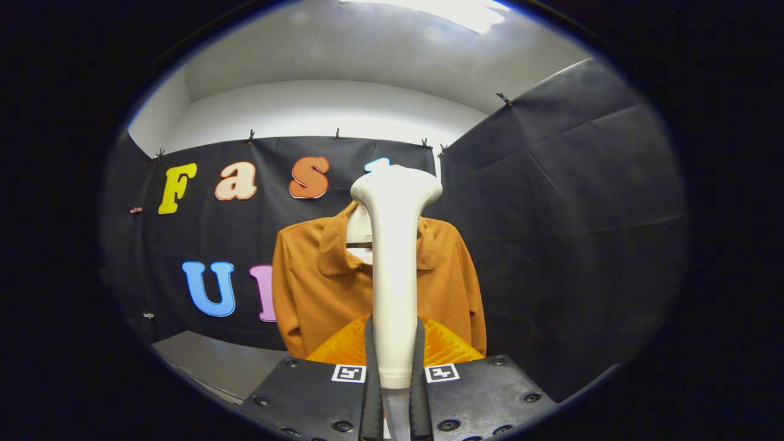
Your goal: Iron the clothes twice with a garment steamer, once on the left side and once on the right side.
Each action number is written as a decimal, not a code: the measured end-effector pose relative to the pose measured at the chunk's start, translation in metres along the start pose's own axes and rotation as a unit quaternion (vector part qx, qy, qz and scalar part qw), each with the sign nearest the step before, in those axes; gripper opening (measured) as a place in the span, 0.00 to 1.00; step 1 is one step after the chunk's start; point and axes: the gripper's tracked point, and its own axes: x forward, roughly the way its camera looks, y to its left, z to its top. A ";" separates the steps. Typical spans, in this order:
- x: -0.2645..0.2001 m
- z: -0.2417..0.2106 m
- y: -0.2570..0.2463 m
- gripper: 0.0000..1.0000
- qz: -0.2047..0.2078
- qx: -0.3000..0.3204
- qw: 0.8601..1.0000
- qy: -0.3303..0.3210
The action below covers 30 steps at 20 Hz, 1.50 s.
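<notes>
In the gripper view, the gripper (395,380) has both fingers (370,367) pressed against the sides of the garment steamer (395,257), pinching its white handle low down, so the steamer stands upright between them and rises well above the fingertips. Its body is a slim pale column that widens at the top into a rounded head, and that head sits in front of the upper edge of the black cloth wall (551,214). A narrower, greyer part of the steamer runs down below the grip, between the two fingers. Beyond the steamer hangs the orange shirt (318,288), a collared, long-sleeved garment facing the camera, its collar open around a white hanger or form (358,229) at the neck. The steamer's column covers the middle of the shirt's front, with the left and right halves of the shirt showing on either side of it. Whether the steamer touches the cloth cannot be told. Just ahead of the fingers, low down, a brighter orange ribbed surface (441,349) shows on both sides of the handle. A grey ledge (214,361) lies lower at the left, beneath the wall
</notes>
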 end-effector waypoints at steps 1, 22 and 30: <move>0.006 -0.008 -0.008 0.20 -0.007 0.006 1.000 0.009; 0.016 -0.247 -0.056 0.21 -0.031 0.023 0.973 0.227; -0.008 -0.290 -0.064 0.21 -0.046 0.010 0.960 0.276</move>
